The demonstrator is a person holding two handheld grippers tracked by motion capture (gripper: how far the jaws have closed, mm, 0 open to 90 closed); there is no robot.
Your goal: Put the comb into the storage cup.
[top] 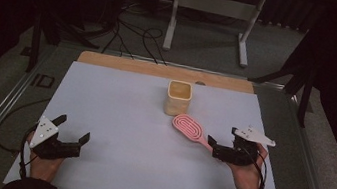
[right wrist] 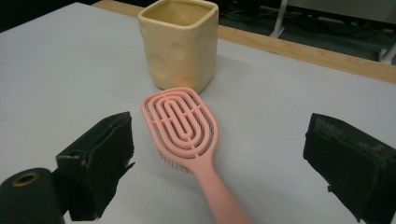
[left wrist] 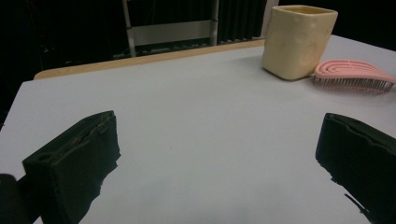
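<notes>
A pink hairbrush [top: 189, 127] lies bristles down on the white table top [top: 117, 117], its handle pointing at my right gripper [top: 223, 136]. In the right gripper view the brush [right wrist: 183, 123] runs between the wide-apart jaws of that gripper [right wrist: 219, 135], which is open; its handle passes low between them without touching either. Just behind the brush head stands a cream square cup [top: 178, 97], also seen close up as the cup [right wrist: 180, 44]. My left gripper [top: 73, 129] rests open at the near left, holding nothing. From that gripper [left wrist: 219, 130], the cup [left wrist: 299, 42] and brush [left wrist: 352, 74] lie far right.
A wooden strip [top: 135, 65] borders the table's far edge. Beyond it, on the floor, stand a white metal frame [top: 215, 5] and loose cables [top: 134, 36]. Metal rails [top: 4, 100] run along both sides of the table.
</notes>
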